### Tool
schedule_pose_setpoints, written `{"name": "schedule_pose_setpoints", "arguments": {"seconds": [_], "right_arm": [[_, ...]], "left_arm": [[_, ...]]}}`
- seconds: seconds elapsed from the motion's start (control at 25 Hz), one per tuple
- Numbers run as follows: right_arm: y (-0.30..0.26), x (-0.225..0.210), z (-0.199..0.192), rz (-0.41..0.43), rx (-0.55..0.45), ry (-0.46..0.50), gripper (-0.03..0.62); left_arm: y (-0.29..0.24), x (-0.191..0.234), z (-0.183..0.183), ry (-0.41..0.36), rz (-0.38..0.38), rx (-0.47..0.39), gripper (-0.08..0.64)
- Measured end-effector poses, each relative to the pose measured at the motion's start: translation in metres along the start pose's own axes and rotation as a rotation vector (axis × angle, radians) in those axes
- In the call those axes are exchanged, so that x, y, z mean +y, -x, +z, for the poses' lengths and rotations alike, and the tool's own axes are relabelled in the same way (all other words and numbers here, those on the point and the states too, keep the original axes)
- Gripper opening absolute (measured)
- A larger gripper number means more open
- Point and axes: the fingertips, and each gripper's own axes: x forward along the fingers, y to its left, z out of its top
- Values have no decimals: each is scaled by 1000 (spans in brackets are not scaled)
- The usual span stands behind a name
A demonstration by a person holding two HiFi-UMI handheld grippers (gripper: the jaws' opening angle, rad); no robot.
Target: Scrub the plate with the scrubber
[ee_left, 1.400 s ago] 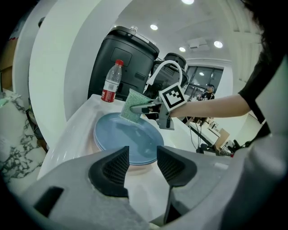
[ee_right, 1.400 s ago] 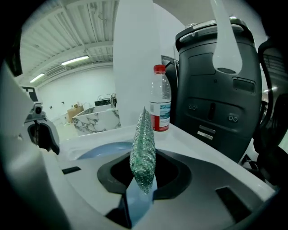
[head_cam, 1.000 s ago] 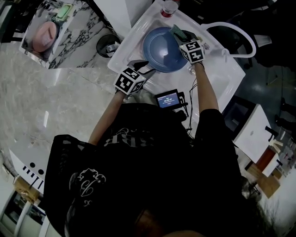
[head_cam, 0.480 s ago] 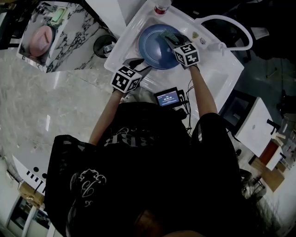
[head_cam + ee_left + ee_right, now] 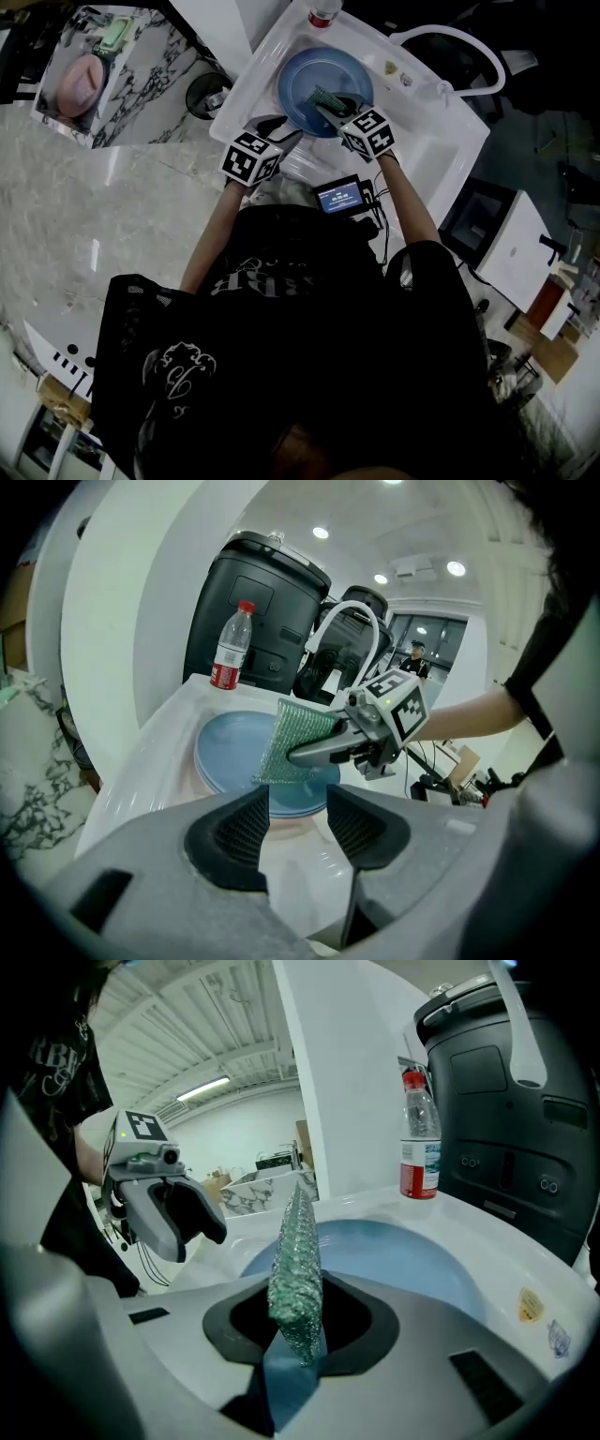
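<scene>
Head view, left to right. At far left I see a marble counter (image 5: 141, 56), apart from the work. Next comes the left gripper (image 5: 281, 129), which I hold at the near left rim of the white sink (image 5: 441, 141). In the left gripper view its jaws stand apart (image 5: 291, 822). Only the white sink floor shows in the gap, and the pads press on nothing.

Just beyond those jaws lies the blue plate (image 5: 300, 80), flat in the sink basin. A red-capped bottle (image 5: 323, 14) stands upright on the sink's far edge behind it.

Over the plate's middle hangs the green mesh scrubber (image 5: 323, 97). The right gripper (image 5: 330, 105) reaches in from the near right side of the plate and is clamped on it. In the right gripper view I see the scrubber (image 5: 293, 1260) edge-on, standing upright and pinched between the two pads (image 5: 298, 1326), with the plate (image 5: 403, 1260) spread behind it. From the left gripper view the scrubber (image 5: 295, 742) hangs as a flat sheet in front of the plate (image 5: 230, 752). I cannot tell whether it touches the plate.

Nearest me, below both grippers, a small lit screen (image 5: 339, 197) faces up.
</scene>
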Motion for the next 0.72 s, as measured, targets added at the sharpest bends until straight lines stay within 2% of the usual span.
{"name": "schedule_pose_setpoints", "arguments": {"seconds": [0.16, 0.32, 0.52, 0.6, 0.72], "right_arm": [[1, 22, -6, 67, 25, -20, 91], [1, 31, -5, 70, 25, -28, 91], [2, 34, -6, 103, 48, 11, 91], [5, 29, -3, 102, 46, 31, 91], [12, 8, 5, 55, 21, 46, 91]], "left_arm": [[4, 2, 1, 4, 5, -9, 187], [7, 3, 1, 6, 10, -16, 187], [6, 2, 2, 8, 12, -18, 187], [5, 1, 4, 8, 10, -19, 187], [3, 0, 4, 5, 8, -16, 187]]}}
